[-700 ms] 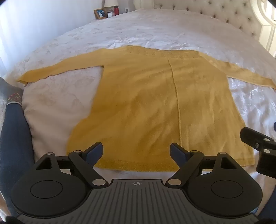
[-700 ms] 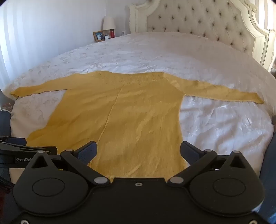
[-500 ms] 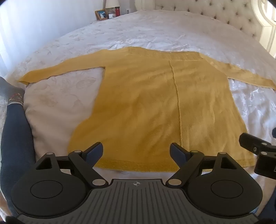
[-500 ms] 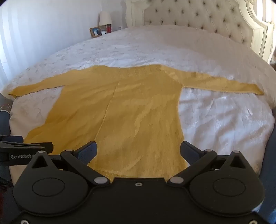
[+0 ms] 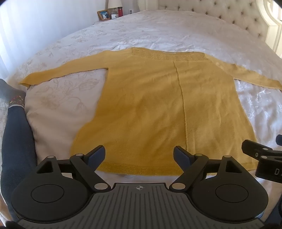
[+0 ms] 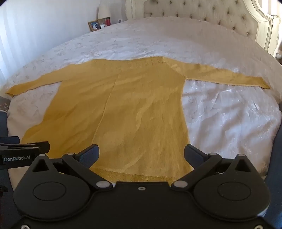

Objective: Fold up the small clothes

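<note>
A yellow knit sweater (image 5: 149, 109) lies flat on the white bed, both sleeves spread out sideways, hem toward me; it also shows in the right wrist view (image 6: 123, 112). My left gripper (image 5: 139, 155) is open and empty, hovering just above the hem near its left half. My right gripper (image 6: 141, 154) is open and empty above the hem's right half. The right gripper's finger (image 5: 255, 152) shows at the right edge of the left wrist view, and the left gripper's finger (image 6: 24, 147) shows at the left edge of the right wrist view.
The white floral bedspread (image 5: 58, 98) surrounds the sweater. A tufted headboard (image 6: 202, 10) stands at the far end. A nightstand with a picture frame (image 5: 104, 15), lamp and red cup is at far left. A person's leg in dark trousers and a sock (image 5: 15, 123) is at left.
Both grippers have shifted slightly, so the sweater sits a little lower and closer in both views. Both stay open, and the sweater has not moved.
</note>
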Demonstrator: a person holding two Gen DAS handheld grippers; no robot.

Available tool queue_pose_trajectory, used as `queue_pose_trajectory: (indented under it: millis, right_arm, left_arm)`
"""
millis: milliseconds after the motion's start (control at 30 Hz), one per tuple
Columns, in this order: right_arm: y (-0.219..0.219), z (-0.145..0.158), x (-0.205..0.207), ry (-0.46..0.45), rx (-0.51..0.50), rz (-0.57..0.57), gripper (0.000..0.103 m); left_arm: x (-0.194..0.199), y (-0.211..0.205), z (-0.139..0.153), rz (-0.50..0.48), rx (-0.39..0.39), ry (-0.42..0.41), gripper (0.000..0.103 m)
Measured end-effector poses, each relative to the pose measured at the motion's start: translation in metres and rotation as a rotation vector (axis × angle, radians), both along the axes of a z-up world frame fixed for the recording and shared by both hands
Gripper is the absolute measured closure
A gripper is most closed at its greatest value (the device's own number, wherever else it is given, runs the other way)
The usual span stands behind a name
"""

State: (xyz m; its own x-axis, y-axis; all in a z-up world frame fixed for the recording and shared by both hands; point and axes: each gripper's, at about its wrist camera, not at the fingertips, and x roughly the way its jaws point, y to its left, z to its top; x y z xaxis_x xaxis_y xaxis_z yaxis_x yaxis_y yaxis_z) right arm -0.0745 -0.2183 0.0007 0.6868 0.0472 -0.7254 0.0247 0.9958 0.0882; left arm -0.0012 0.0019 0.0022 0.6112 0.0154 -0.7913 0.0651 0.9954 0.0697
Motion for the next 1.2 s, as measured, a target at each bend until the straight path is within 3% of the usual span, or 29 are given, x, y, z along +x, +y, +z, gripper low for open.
queue_pose_trajectory:
  millis: [1200]
  right_arm:
    - [0.003,-0.004,0.014,0.059,0.002,-0.016,0.001]
  left_arm:
    - [0.013,0.0,-0.016,-0.003,0.013,0.051,0.018]
